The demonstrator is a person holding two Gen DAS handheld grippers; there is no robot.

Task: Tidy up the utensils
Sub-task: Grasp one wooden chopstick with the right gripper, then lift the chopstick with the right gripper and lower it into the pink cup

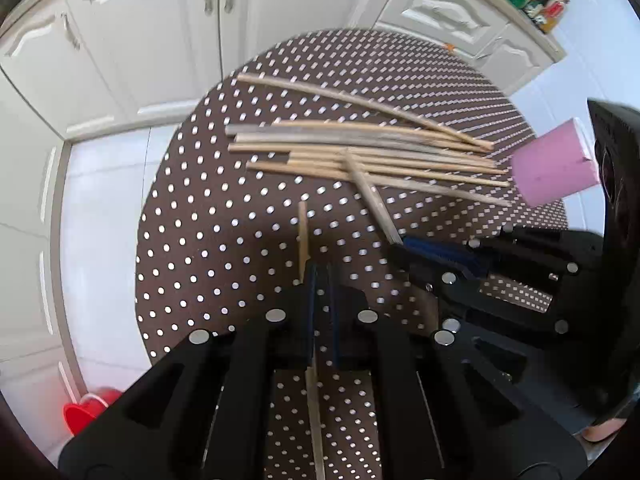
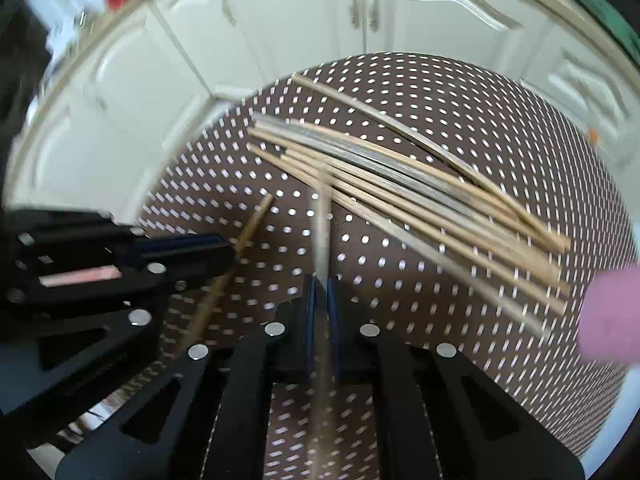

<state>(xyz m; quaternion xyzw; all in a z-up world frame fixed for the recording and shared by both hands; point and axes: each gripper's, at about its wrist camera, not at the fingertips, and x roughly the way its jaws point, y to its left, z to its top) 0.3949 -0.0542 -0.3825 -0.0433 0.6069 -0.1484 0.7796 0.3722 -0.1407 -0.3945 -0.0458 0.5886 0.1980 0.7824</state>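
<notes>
You've got one chopstick (image 1: 303,236) clamped in the left gripper (image 1: 322,280), another (image 2: 322,232) in the right gripper (image 2: 322,292), both probably bound for the pink cup (image 1: 554,164) at right.

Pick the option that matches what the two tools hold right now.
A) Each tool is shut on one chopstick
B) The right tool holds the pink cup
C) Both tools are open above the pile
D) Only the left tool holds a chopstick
A: the left tool pinches one chopstick, and the right tool pinches another chopstick, while the pile of chopsticks lies on the dotted table.
</notes>
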